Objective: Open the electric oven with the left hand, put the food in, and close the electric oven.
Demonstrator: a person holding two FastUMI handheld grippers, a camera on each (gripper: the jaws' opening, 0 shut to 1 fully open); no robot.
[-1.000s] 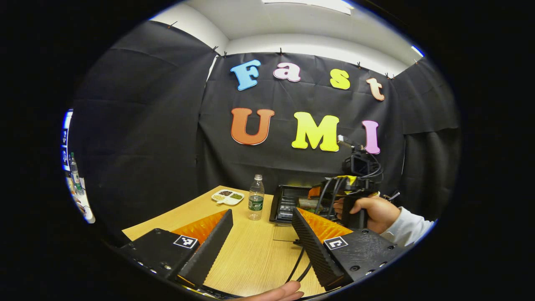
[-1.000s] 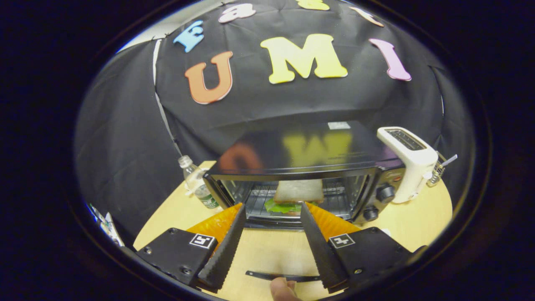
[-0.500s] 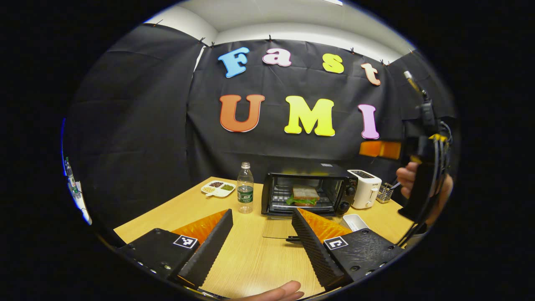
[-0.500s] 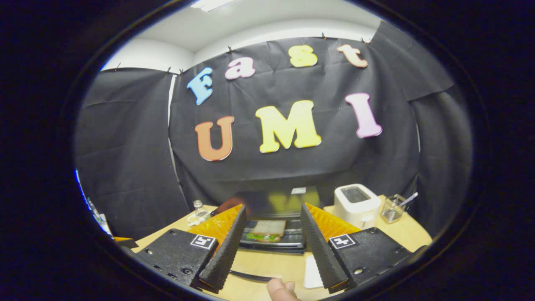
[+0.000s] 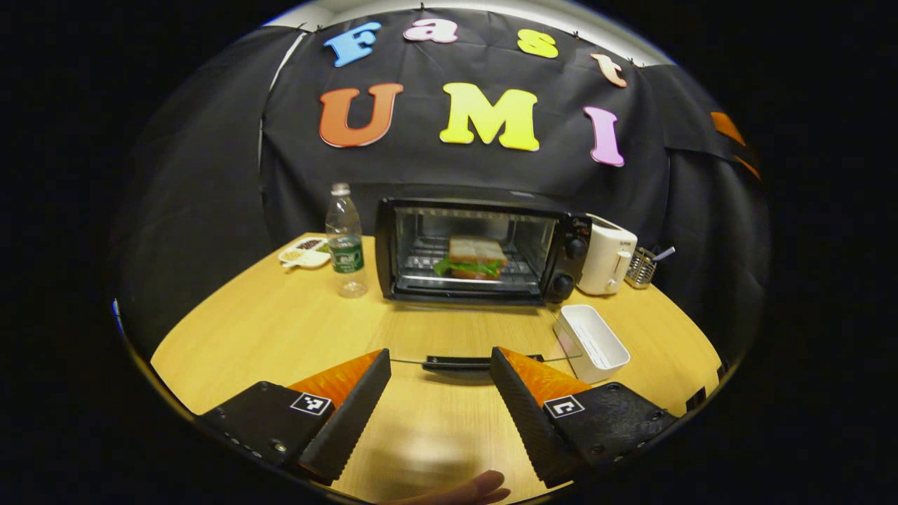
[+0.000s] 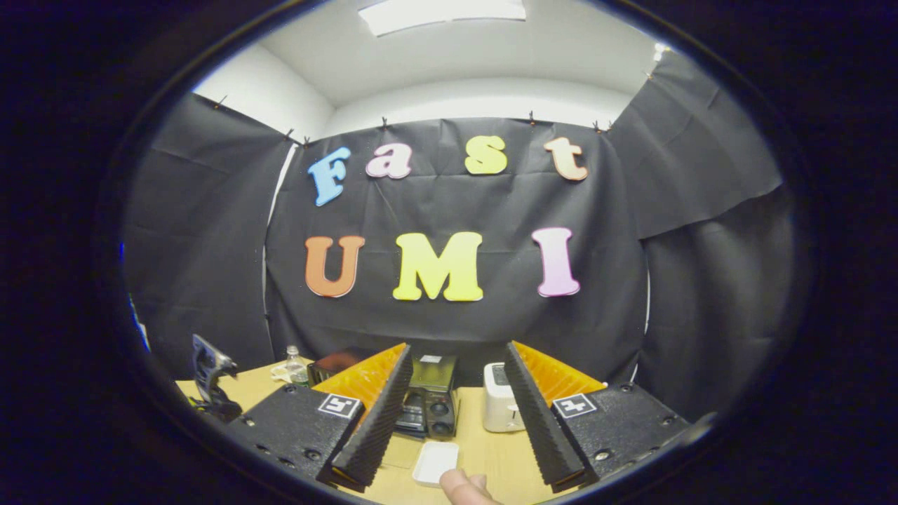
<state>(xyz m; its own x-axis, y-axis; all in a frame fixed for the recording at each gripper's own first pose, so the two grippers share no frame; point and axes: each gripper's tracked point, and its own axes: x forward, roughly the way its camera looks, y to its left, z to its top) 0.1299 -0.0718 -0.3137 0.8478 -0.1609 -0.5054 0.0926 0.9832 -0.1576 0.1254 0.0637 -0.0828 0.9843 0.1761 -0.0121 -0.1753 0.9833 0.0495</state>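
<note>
The black electric oven stands at the back of the wooden table with its glass door folded down flat toward me. A sandwich with green lettuce lies on the rack inside. The door's dark handle sits just beyond my left gripper, which is open and holds nothing. My right gripper is also open and empty, held high and well back from the oven, which shows small between its fingers.
A water bottle and a snack plate stand left of the oven. To its right are a white toaster and a wire utensil basket. A white tray lies near the door's right corner.
My right gripper has pulled back and up from the oven mouth, leaving the sandwich on the rack. My left gripper has tilted down and moved in toward the open door's handle.
</note>
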